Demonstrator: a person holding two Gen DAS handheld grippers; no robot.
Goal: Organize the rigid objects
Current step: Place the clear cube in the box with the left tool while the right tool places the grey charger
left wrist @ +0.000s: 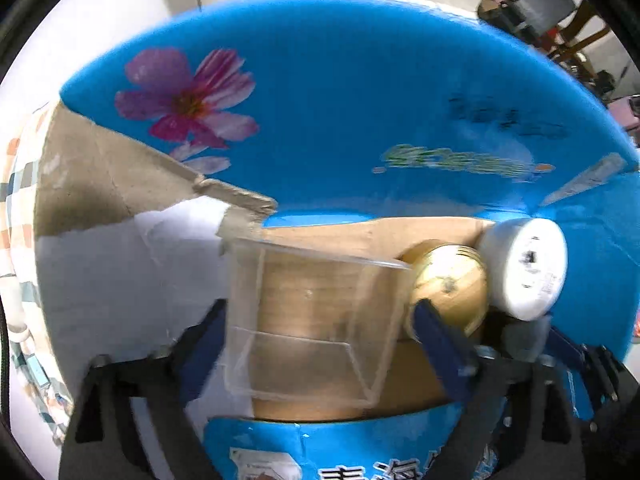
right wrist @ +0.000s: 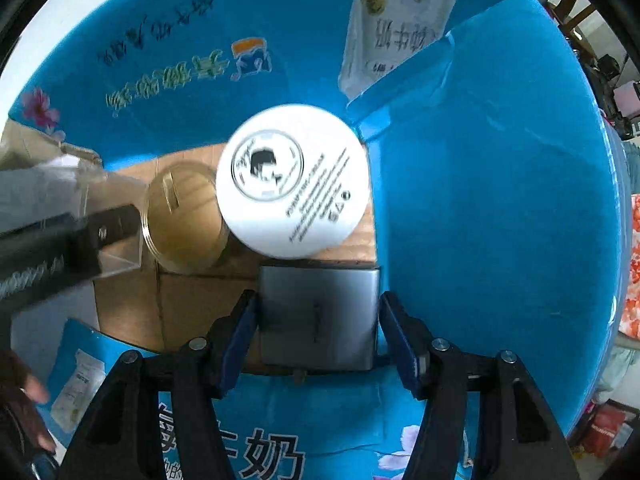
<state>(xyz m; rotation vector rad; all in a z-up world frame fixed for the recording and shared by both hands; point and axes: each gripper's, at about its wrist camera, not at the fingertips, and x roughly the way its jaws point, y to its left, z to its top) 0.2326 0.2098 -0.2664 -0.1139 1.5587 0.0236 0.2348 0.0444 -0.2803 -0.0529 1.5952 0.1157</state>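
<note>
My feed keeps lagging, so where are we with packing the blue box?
Done: a white round jar and a gold-lidded jar sit inside the blue cardboard box. In hand: the left gripper holds a clear plastic container; the right gripper holds a grey box. Left: setting both down.

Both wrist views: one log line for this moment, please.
left gripper: shut on clear plastic square container | right gripper: around grey metal box, contact unclear | site: blue cardboard carton | inside: gold-lidded jar, white round tub

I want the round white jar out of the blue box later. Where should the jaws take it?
Grip the round white jar across its curved side wall, coming from above: its flat printed end faces up, and the gold-lidded jar crowds its left.
</note>
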